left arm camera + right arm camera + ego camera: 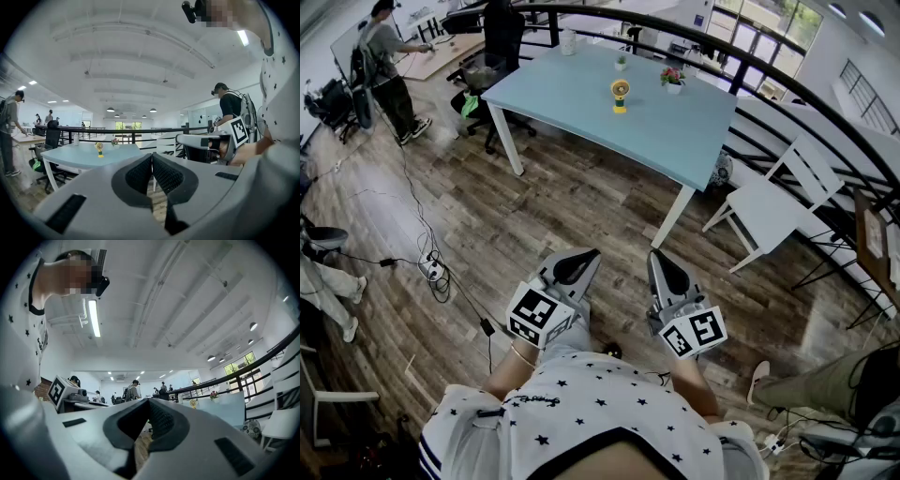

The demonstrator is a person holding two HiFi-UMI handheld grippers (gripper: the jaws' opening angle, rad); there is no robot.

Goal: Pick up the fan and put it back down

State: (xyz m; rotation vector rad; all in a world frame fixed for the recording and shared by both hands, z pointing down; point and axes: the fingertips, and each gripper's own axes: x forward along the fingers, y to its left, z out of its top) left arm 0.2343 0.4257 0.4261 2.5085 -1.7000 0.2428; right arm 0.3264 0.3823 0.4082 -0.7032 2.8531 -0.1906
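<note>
A small yellow fan [620,95] stands upright on the light blue table [581,84], far ahead of both grippers. The left gripper view shows the fan [99,149] small at the left, and the right gripper view shows the fan [193,403] small at the right. My left gripper [589,255] is held over the wooden floor near my body, its jaws shut with nothing between them. My right gripper [656,255] is beside it, also shut and empty. Each gripper view shows its own pads [140,174] [159,418] pressed together.
A flower pot [673,79], a tiny plant [622,62] and a white cup [568,42] share the table. A white chair [769,202] stands at its right, office chairs [492,56] behind. Cables [431,267] trail on the floor at left. A person [389,66] stands far left.
</note>
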